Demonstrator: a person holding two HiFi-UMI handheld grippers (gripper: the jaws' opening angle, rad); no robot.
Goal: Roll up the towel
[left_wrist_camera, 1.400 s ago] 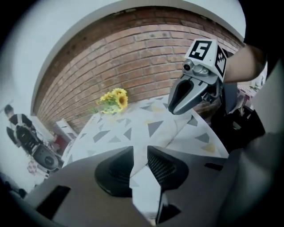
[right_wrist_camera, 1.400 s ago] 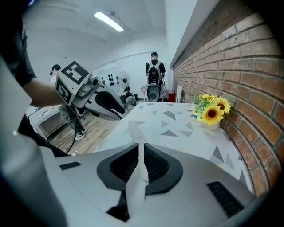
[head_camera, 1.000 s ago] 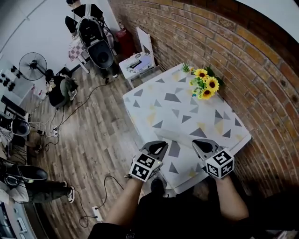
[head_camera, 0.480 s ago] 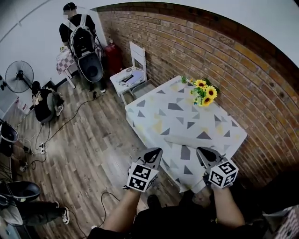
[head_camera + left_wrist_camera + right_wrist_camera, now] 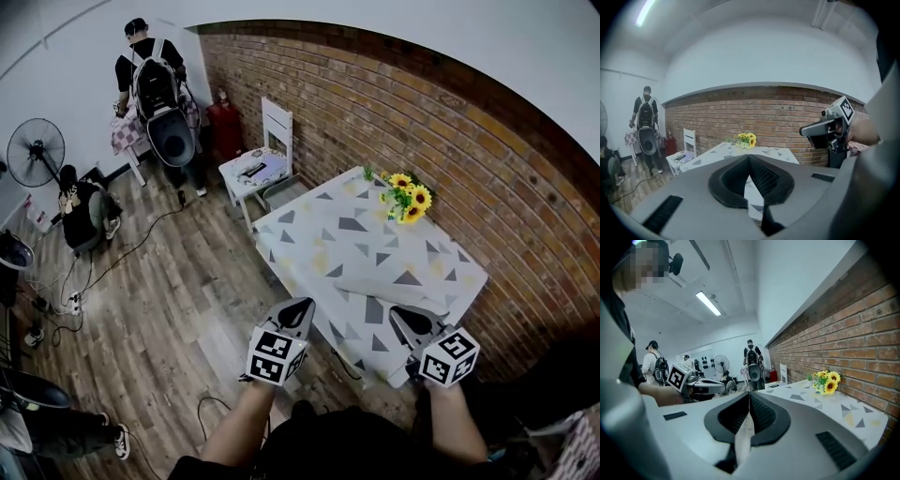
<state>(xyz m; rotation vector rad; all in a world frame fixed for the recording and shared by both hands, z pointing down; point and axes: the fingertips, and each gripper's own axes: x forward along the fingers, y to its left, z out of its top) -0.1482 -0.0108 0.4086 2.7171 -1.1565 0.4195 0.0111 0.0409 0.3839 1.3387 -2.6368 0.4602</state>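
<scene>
Wood flooring (image 5: 187, 300) stretched away at the left. Left gripper (image 5: 304, 304) was clamped shut on the near edge of the triangle-patterned towel (image 5: 356, 248), which lay spread out with a fold raised across it. Right gripper (image 5: 399, 312) pinched that same edge, cloth showing between its jaws. Sunflowers (image 5: 405, 199) stood against the brick wall (image 5: 487, 187).

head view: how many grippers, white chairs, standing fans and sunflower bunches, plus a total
grippers: 2 (left gripper, right gripper)
white chairs: 1
standing fans: 1
sunflower bunches: 1
total: 5
</scene>
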